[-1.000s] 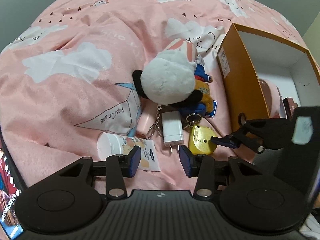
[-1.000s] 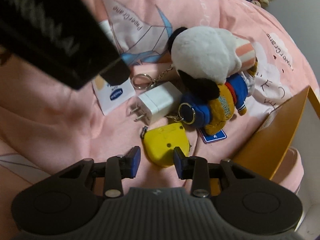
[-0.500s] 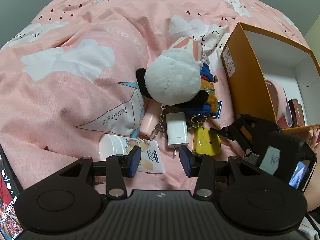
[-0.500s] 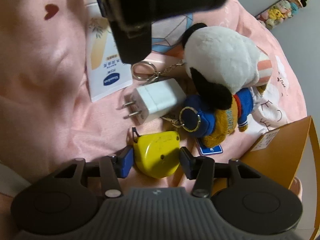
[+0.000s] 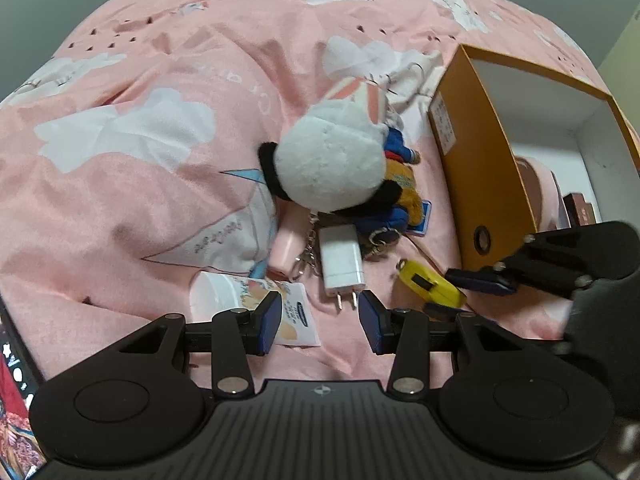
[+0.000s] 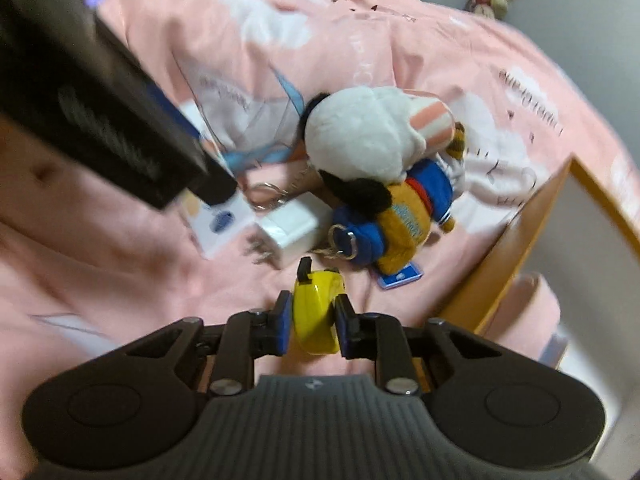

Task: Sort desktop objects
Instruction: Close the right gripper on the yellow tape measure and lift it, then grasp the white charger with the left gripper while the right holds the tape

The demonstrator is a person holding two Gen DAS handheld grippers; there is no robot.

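A yellow tape measure stands on edge between the pads of my right gripper, whose jaws are closing and press on its flat sides. The left wrist view has the tape measure raised a little off the pink quilt, with the right gripper reaching in from the right. My left gripper hangs open over a white charger and a cream tube, holding nothing. A panda plush lies on a blue-and-orange plush keychain.
An open orange box with white inside walls stands at the right and holds a pink item and a dark one. A small pink case, key rings and a blue card lie by the plush. The left gripper's body fills the right view's upper left.
My right gripper has closed its jaws on the yellow tape measure, which has turned from flat onto its edge and risen off the quilt. The left gripper has stayed put.
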